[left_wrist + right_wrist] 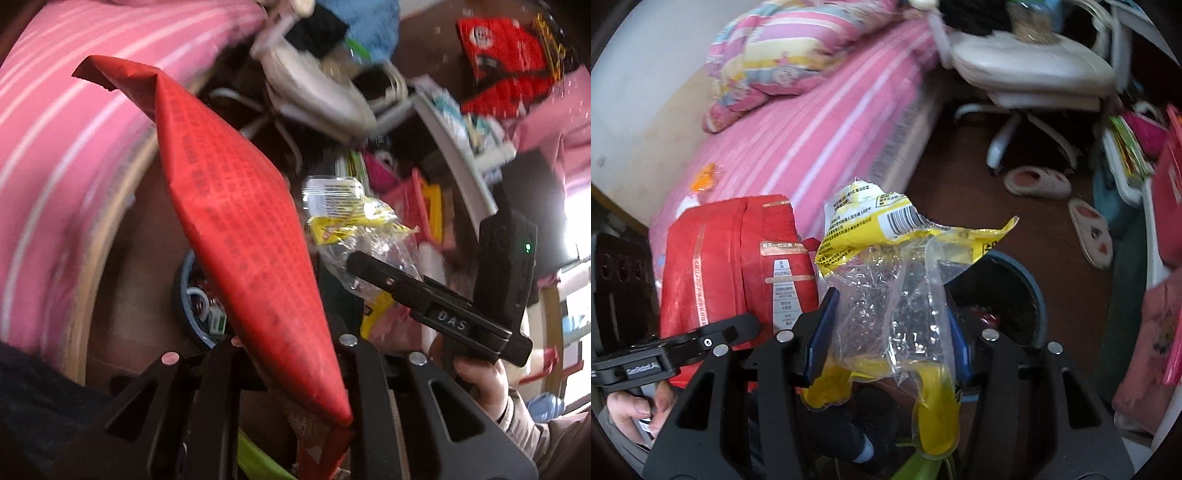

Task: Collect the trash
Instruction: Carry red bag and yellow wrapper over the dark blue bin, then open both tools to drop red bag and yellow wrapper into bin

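Here, a cluttered bedroom is seen from two wrist cameras. The left hand-held gripper [291, 354] is clamped nearly closed on the lower end of a red printed snack bag [236, 221], which rises slantwise up and to the left from the jaws. In the right wrist view the same red bag [738, 266] hangs at the left, with the left hand-held gripper [738, 325] and the person's hand [631, 410] below it.

The right hand-held gripper [890, 339] stands about half open, its blue pads pressed against either side of a crumpled clear and yellow plastic wrapper [894, 288] with a barcode on its upper part. The wrapper puffs up between and above the jaws.

Just behind and below the wrapper sits a round blue waste bin [1030, 291] on the dark brown floor [960, 177], with some red rubbish inside. In the left wrist view the bin [184, 291] shows beneath the red bag.

A bed with a pink striped sheet [820, 140] fills the left. A white swivel chair [1030, 70] stands beyond, and two slippers [1038, 181] lie on the floor near it.
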`<state>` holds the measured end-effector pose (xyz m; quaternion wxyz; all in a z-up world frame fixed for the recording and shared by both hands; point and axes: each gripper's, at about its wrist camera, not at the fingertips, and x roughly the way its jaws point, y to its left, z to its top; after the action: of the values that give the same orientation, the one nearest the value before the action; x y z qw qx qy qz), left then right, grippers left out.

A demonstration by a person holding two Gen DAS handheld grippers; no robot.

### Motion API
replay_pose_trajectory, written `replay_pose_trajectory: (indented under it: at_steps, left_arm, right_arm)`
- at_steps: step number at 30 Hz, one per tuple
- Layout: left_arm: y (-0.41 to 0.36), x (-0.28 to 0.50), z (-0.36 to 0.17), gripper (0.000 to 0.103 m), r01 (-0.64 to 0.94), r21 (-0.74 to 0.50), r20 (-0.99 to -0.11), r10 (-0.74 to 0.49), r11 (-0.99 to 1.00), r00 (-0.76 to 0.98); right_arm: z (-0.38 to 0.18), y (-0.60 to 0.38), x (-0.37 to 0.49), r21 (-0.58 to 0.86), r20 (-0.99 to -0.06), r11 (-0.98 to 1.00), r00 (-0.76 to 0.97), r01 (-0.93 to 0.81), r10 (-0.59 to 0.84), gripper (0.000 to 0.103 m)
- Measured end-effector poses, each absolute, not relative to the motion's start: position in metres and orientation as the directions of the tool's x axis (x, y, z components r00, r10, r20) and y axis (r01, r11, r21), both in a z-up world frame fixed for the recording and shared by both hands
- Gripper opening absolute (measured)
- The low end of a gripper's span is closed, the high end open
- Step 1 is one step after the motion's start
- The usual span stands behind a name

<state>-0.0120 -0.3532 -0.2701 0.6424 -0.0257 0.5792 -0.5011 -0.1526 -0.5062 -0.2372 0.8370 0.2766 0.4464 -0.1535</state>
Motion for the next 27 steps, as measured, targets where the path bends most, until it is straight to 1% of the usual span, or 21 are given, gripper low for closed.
replay_pose_trajectory:
  at_steps: [10, 12, 13, 14, 15, 16, 17, 19, 24, 27]
  left_arm:
    - [-0.436, -0.034, -0.330, 0.014, 0.687, -0.549, -0.813, -0.495, 0.477, -0.306]
    - [-0.448, -0.036, -0.339, 0.016, 0.700, -0.528, -0.832, -0.460, 0.480, -0.312]
    - [-0.453, -0.038, -0.342, 0.025, 0.709, -0.511, -0.843, -0.443, 0.486, -0.304]
    - [-0.457, -0.038, -0.348, 0.053, 0.723, -0.477, -0.865, -0.413, 0.500, -0.285]
    - [-0.459, -0.038, -0.351, 0.067, 0.740, -0.430, -0.888, -0.389, 0.518, -0.244]
    - [-0.459, -0.038, -0.349, 0.081, 0.750, -0.403, -0.898, -0.387, 0.525, -0.211]
    - [-0.457, -0.037, -0.349, 0.082, 0.756, -0.388, -0.900, -0.394, 0.527, -0.188]
    - [-0.453, -0.033, -0.351, 0.082, 0.737, -0.415, -0.892, -0.399, 0.533, -0.214]
    - [-0.435, -0.017, -0.348, 0.082, 0.665, -0.466, -0.867, -0.453, 0.584, -0.210]
    - [-0.424, -0.008, -0.337, 0.082, 0.629, -0.496, -0.845, -0.499, 0.598, -0.191]
  right_arm:
    - [-0.292, -0.539, -0.178, 0.249, -0.901, 0.758, 0.431, 0.604, -0.047, 0.054]
    - [-0.303, -0.547, -0.182, 0.243, -0.909, 0.745, 0.414, 0.621, -0.048, 0.055]
    - [-0.308, -0.550, -0.183, 0.238, -0.913, 0.741, 0.405, 0.628, -0.051, 0.058]
    - [-0.314, -0.552, -0.183, 0.216, -0.922, 0.741, 0.382, 0.636, -0.059, 0.061]
    - [-0.318, -0.553, -0.182, 0.195, -0.930, 0.741, 0.362, 0.643, -0.070, 0.071]
    - [-0.321, -0.554, -0.183, 0.168, -0.936, 0.738, 0.342, 0.653, -0.089, 0.074]
    - [-0.322, -0.555, -0.185, 0.152, -0.936, 0.734, 0.334, 0.662, -0.107, 0.079]
    - [-0.322, -0.556, -0.190, 0.147, -0.935, 0.727, 0.335, 0.671, -0.120, 0.083]
    - [-0.318, -0.557, -0.198, 0.162, -0.930, 0.719, 0.348, 0.675, -0.117, 0.084]
    - [-0.305, -0.552, -0.195, 0.180, -0.917, 0.728, 0.380, 0.662, -0.119, 0.084]
